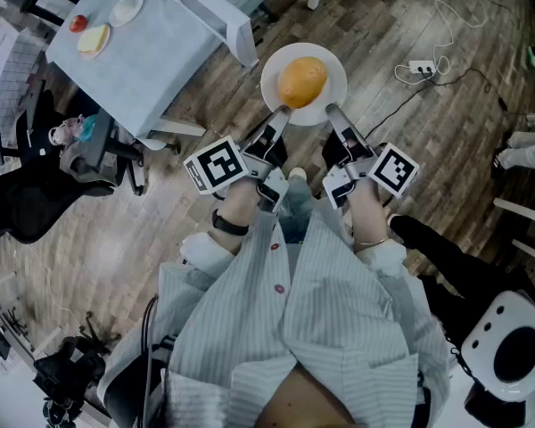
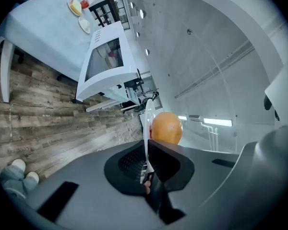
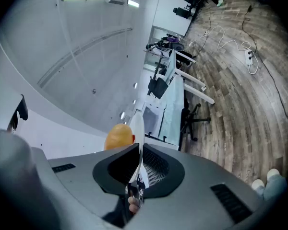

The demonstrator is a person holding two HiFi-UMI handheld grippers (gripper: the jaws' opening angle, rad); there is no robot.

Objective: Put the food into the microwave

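White plate (image 1: 335,68) hangs over the wooden floor (image 1: 446,150), its thin rim pinched on opposite sides by the jaws of the left gripper (image 1: 279,114) and right gripper (image 1: 332,112), and the orange bun (image 1: 302,79) on it looks light, soft, liable to roll, the plate itself stiff, slick, breakable, no writing readable
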